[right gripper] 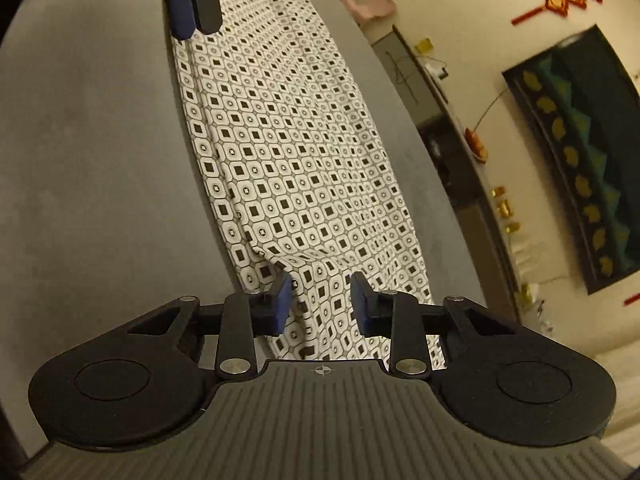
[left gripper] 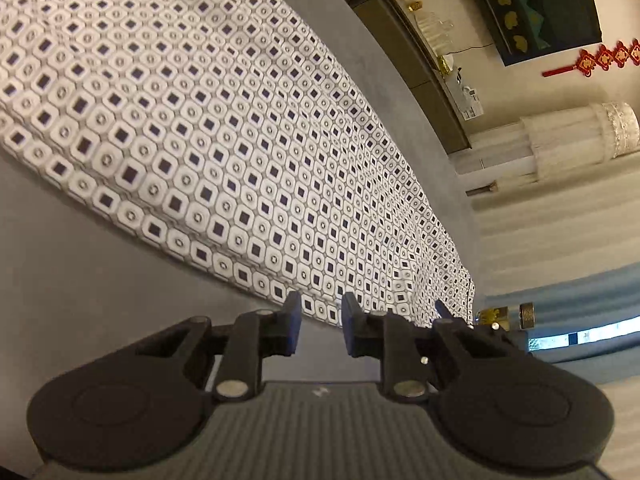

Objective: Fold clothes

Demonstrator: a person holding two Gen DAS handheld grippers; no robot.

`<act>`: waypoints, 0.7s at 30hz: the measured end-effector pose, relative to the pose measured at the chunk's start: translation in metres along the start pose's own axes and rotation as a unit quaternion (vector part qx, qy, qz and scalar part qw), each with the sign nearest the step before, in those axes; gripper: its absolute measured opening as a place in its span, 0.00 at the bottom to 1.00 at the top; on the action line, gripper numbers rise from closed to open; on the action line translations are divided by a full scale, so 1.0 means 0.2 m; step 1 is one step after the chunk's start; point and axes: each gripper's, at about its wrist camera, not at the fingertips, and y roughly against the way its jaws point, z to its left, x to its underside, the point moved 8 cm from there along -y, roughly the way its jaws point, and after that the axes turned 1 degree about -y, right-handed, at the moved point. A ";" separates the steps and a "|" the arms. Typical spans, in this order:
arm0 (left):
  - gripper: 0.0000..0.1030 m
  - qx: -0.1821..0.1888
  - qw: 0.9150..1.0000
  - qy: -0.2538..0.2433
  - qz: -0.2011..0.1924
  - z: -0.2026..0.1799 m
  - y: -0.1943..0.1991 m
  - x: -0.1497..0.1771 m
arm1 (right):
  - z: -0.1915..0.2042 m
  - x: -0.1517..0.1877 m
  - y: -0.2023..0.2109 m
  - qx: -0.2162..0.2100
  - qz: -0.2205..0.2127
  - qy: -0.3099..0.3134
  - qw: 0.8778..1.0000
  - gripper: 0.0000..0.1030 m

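Left wrist: left claw [left gripper: 320, 318] is hovering released at the cloth's [left gripper: 224, 120] near edge, nothing between its fingers, likely lining up a grab.

Right wrist: right claw [right gripper: 320, 300] is straddling the cloth's end on the surface [right gripper: 100, 160], pads parted, not gripping; probably readying the fold.
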 end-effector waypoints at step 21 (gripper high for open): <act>0.28 0.043 0.994 0.097 -0.024 0.02 -0.15 -0.01 | 0.12 -0.15 -0.01 0.044 -0.018 0.086 0.995 0.22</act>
